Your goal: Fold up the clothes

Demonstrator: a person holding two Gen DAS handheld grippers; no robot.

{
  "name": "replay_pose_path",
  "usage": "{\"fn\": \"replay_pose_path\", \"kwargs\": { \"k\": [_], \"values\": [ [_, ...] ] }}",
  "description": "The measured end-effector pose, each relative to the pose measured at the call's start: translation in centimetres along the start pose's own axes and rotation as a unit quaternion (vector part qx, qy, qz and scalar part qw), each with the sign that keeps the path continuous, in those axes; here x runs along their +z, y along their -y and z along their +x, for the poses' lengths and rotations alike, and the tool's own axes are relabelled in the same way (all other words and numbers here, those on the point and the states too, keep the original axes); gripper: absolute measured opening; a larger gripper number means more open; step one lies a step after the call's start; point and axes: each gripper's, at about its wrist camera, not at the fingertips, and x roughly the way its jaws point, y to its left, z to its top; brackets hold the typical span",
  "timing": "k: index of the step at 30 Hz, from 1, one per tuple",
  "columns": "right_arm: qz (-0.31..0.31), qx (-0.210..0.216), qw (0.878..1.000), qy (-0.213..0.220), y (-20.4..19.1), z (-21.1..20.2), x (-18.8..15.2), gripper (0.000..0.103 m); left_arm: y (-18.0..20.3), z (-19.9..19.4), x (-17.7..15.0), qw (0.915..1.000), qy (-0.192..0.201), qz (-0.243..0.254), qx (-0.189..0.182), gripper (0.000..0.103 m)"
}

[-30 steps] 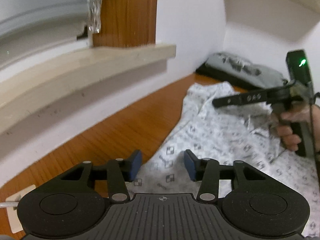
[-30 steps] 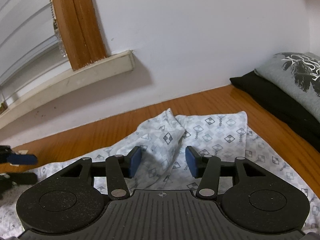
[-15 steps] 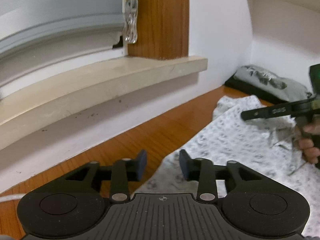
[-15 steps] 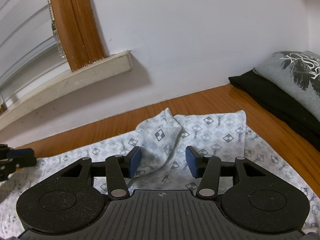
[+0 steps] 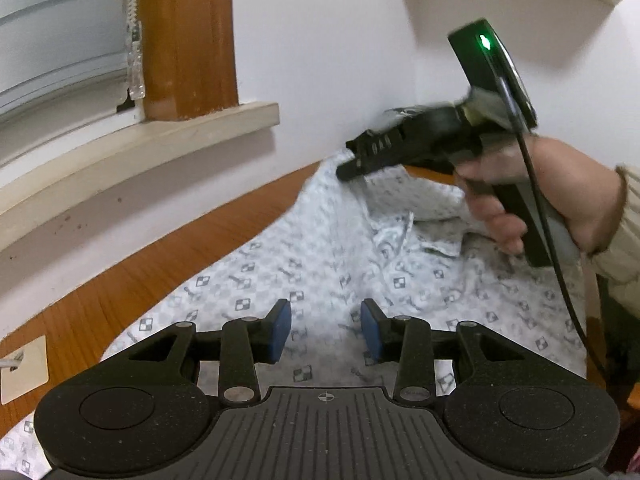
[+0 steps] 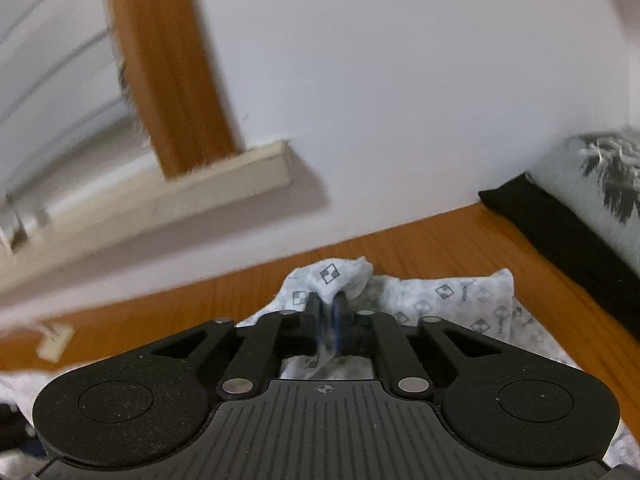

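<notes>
White wall, a pale window sill and a wooden window frame stand behind a wooden surface, where the patterned garment lies spread and rumpled, its far end close to the wall. At the right edge of the surface a grey printed cushion rests on something black.

Risks from here, as I judge them: the right tool has only a small bunch of cloth pinched, and a thin, loose weave like this could slide out if the lift is quick or the rest of the garment drags on the wood. The pinch may also have caught more than one layer, which would pull a crooked fold. The left tool grips nothing, so the near part is free to shift or follow the pull. The garment's far corner lies near the cushion and could bunch against it.

The right tool's jaws are closing and stand narrow, with a raised peak of the garment between the blue pads; the pads look pressed on the cloth. In the left wrist view a hand carries that tool above the rumpled collar area. The left tool's jaws are opening, moderately wide, hovering over flat fabric with nothing between the pads.
</notes>
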Motion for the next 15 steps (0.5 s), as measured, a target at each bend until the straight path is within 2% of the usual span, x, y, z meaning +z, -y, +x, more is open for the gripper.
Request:
{"fn": "replay_pose_path", "kwargs": {
  "k": [1,3,6,8,10,12,15],
  "values": [
    [-0.019,-0.013,1.000,0.000,-0.4,-0.2,-0.3,0.046,0.0,0.0,0.1,1.0000,0.003,0.001,0.003,0.044],
    [-0.042,-0.025,0.999,0.013,-1.0,-1.4,-1.0,0.045,-0.1,-0.3,0.3,0.9999,0.012,-0.002,-0.005,0.044],
    [-0.044,0.013,0.999,0.014,-1.7,-3.5,-2.2,0.045,-0.3,-1.2,0.6,0.9982,0.038,-0.023,-0.041,0.045],
    [-0.047,0.043,0.998,-0.002,-2.1,-4.7,-3.3,0.043,-0.1,-1.0,0.8,0.9983,0.033,-0.020,-0.044,0.045],
    [-0.048,0.073,0.996,-0.019,-2.5,-5.7,-4.5,0.031,0.1,-0.1,0.9,0.9997,0.013,-0.003,-0.018,0.044],
    [-0.045,0.092,0.994,-0.038,-3.3,-6.2,-5.5,0.031,-0.2,1.0,0.9,0.9998,-0.009,0.005,0.017,0.042],
    [-0.030,0.124,0.990,-0.061,-4.5,-6.4,-6.7,0.031,-2.0,1.9,0.9,0.9984,-0.026,-0.003,0.050,0.041]
  ]
}}
